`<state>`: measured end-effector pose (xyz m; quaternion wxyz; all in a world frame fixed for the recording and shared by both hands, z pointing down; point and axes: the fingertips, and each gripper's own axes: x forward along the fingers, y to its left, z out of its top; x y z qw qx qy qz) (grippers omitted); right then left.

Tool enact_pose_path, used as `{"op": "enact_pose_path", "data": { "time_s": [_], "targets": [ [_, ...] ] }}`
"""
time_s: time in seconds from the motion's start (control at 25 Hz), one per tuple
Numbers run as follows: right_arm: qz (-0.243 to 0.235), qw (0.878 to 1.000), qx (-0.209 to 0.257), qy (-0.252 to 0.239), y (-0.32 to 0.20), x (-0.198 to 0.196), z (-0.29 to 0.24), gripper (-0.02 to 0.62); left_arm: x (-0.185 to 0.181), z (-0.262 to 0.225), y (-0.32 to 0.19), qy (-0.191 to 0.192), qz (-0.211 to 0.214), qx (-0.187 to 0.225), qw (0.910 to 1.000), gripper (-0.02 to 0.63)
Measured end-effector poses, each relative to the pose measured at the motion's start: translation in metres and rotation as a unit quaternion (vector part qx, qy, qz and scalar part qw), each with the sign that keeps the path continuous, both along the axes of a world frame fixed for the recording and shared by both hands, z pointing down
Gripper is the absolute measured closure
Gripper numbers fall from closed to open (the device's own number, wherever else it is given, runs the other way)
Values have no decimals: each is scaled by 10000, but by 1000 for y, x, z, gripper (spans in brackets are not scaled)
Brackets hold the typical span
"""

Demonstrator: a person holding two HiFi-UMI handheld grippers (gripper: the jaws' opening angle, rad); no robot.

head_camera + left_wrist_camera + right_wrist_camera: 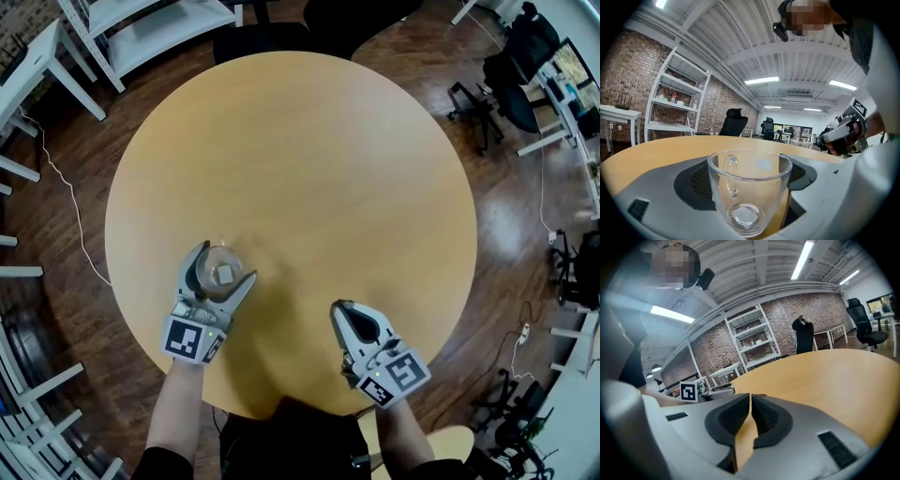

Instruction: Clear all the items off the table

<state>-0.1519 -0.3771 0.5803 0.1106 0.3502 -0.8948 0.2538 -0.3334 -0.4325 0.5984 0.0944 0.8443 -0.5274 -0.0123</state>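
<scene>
Round wooden table bears one clear glass mug, upright near its front-left edge, between the parted jaws of the left gripper – no squeeze visible – while the right gripper, pinched shut on nothing, sits nearby.

Your grey left gripper, lower left, gapes around a clear glass mug; your right gripper, lower right, is pinched closed.

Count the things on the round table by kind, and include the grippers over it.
glass mug: 1
grippers: 2, the left gripper and the right gripper
Total: 3
</scene>
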Motion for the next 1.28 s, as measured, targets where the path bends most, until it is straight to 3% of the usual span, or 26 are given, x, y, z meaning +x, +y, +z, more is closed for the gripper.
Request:
{"op": "enact_pose_path", "data": {
  "time_s": [0.32,0.52,0.84,1.04,1.28],
  "targets": [
    [92,9999,-58,3,2,4,2,577,2,3,9,-104,105,56,9999,187],
    [199,9991,-216,-308,6,-2,-1,577,0,6,12,-480,120,342,9982,187],
    [98,9996,-88,-245,16,-12,-8,592,-6,12,14,-675,113,187,9975,179],
    [58,9997,-7,-216,25,-13,-15,592,-9,3,20,-465,61,116,9988,166],
    [360,9990,184,-175,35,-13,-30,592,-22,-20,37,-167,-18,127,9998,166]
  ]
}}
